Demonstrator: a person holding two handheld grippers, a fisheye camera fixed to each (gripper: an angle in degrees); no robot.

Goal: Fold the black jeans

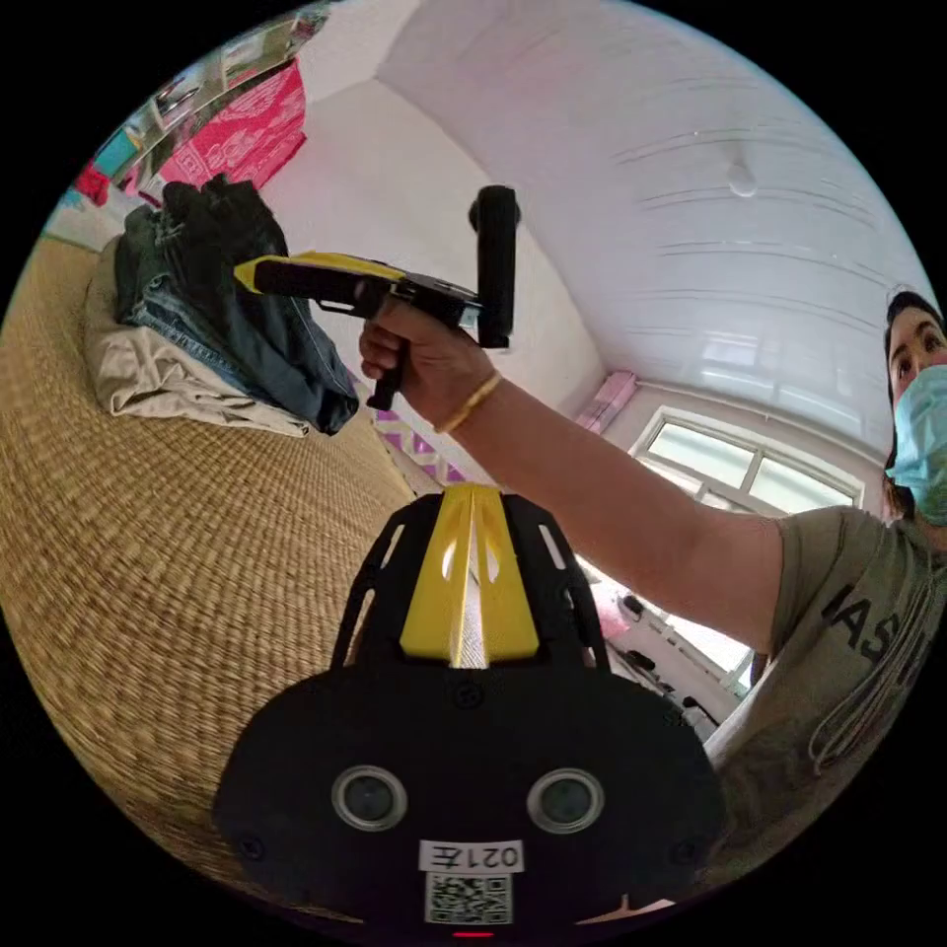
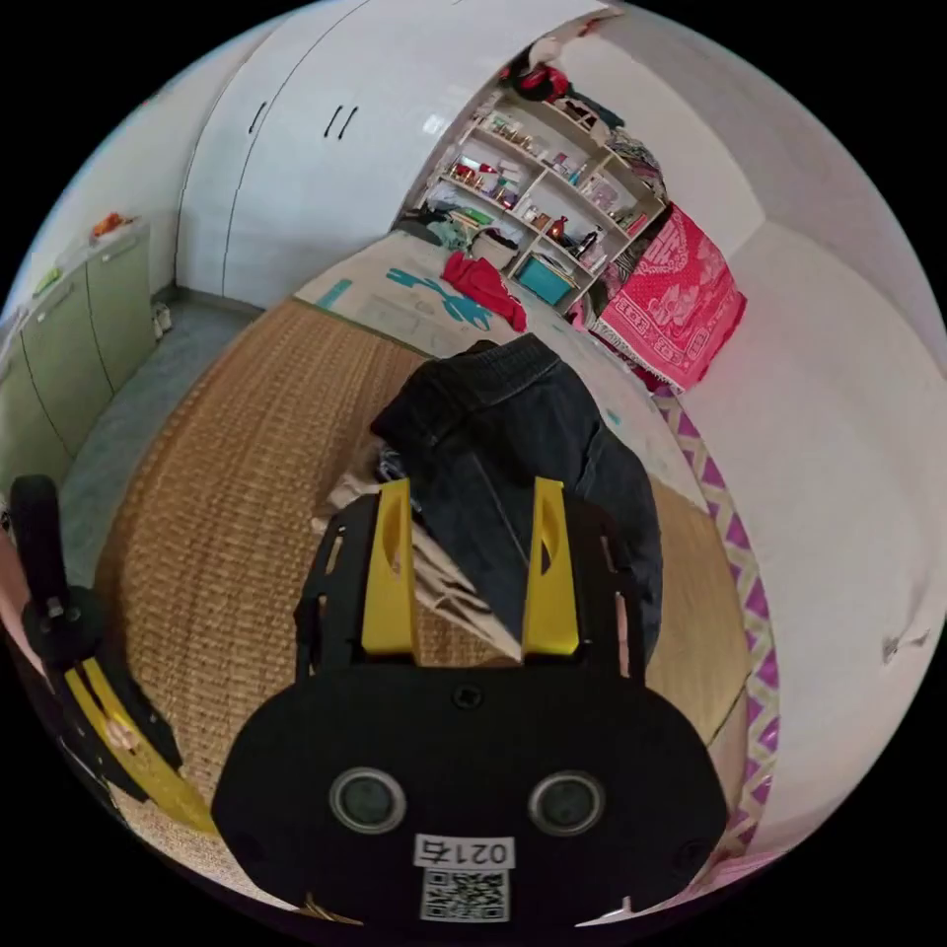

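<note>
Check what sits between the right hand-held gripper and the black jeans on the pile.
Nothing solid. In the right gripper view the open right hand-held gripper hangs over the dark black jeans; a beige folded garment and woven straw mat show beneath.

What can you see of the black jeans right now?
The black jeans are dark denim with visible seams, crumpled and draped atop a small pile, over blue denim and a beige garment on the woven mat. The right tongs stand open, hovering before them; neither jaw presses the cloth.
</note>
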